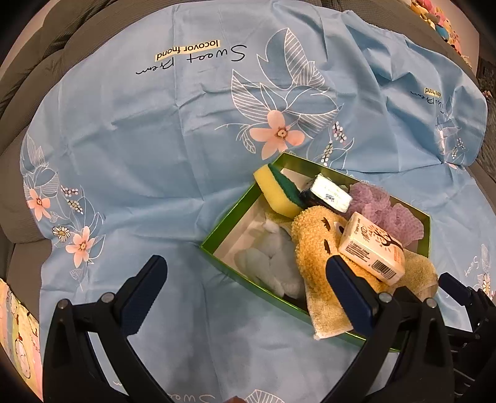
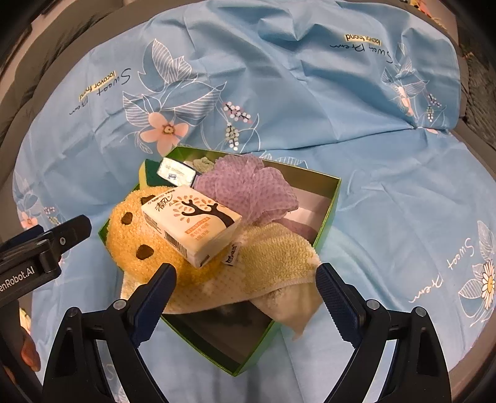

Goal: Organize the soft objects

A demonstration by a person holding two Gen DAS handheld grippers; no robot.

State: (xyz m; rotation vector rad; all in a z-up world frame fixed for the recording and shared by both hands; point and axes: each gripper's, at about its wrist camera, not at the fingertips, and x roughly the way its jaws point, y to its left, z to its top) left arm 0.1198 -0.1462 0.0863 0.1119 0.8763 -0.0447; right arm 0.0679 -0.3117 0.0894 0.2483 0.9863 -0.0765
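Observation:
A green box (image 1: pixel 229 217) (image 2: pixel 328 214) lies on a blue flowered cloth (image 1: pixel 139 139) (image 2: pixel 341 108). Inside it are a yellow-green sponge (image 1: pixel 279 192), a small white packet (image 1: pixel 330 193) (image 2: pixel 176 172), a purple mesh puff (image 1: pixel 387 204) (image 2: pixel 248 189), white cotton pads (image 1: pixel 272 263) and a yellow face towel (image 1: pixel 316 248) (image 2: pixel 272 257) that droops over the rim. A tissue pack (image 1: pixel 372 248) (image 2: pixel 192 223) rests on the towel. My left gripper (image 1: pixel 245 262) hovers open at the box's near-left edge. Just above the towel, my right gripper (image 2: pixel 245 269) is open and holds nothing.
Grey cushions (image 1: pixel 31 77) border the cloth. Colourful plush items (image 1: pixel 440 18) lie at the far right. A patterned sheet (image 1: pixel 18 334) shows at the near left. In the right wrist view the left gripper's finger (image 2: pixel 71 229) sits left of the box, above a hand (image 2: pixel 29 353).

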